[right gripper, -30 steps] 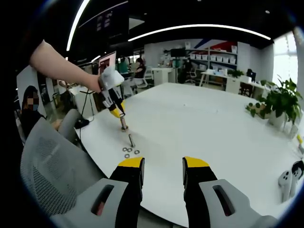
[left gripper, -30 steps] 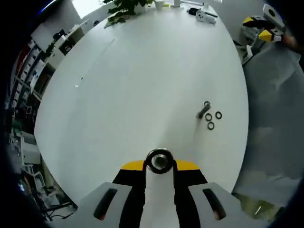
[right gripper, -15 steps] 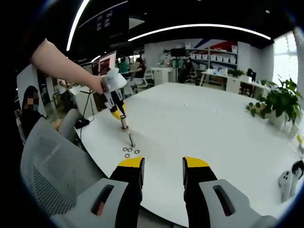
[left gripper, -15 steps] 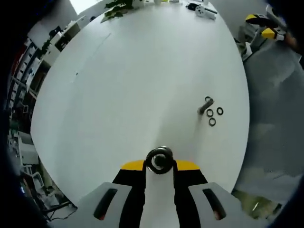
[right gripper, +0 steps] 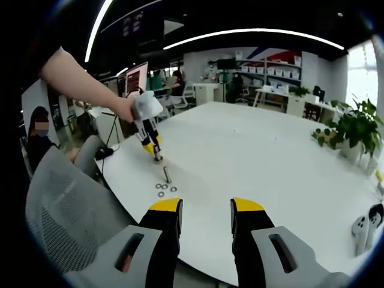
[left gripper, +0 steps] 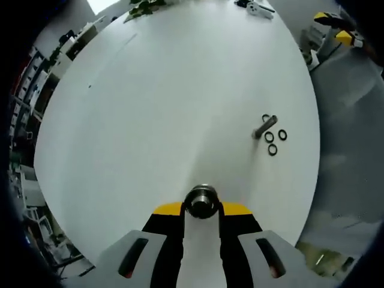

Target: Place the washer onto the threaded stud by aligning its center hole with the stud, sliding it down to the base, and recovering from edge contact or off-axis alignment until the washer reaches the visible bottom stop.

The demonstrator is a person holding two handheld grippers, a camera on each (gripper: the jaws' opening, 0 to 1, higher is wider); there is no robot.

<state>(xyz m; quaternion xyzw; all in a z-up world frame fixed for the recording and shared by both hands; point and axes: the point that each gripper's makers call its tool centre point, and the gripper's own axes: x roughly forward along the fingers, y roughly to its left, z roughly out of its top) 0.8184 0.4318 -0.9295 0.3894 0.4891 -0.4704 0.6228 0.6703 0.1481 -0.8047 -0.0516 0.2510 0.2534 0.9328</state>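
A metal threaded stud (left gripper: 201, 201) is seen end-on between the jaws of my left gripper (left gripper: 201, 207), which is shut on it. In the right gripper view the same left gripper (right gripper: 152, 144), held by a hand, holds the stud (right gripper: 157, 157) upright with its lower end at the white table (right gripper: 258, 156). A second bolt (left gripper: 264, 127) lies on the table with three dark washers (left gripper: 273, 149) beside it, apart from the held stud. The bolt (right gripper: 167, 175) and washers (right gripper: 163, 189) lie just beyond my right gripper (right gripper: 206, 210), which is open and holds nothing.
A grey mesh chair back (right gripper: 66, 210) stands at the table's near edge. A potted plant (right gripper: 354, 132) and a white controller (right gripper: 360, 228) sit on the right. The right gripper's yellow tips (left gripper: 336, 27) are off the table's edge. A person (right gripper: 36, 138) sits at the left.
The hand with the left gripper has shifted slightly to the right and stands more upright over the stud. The left view has shifted with it. The bolt, washers and right gripper stay put.
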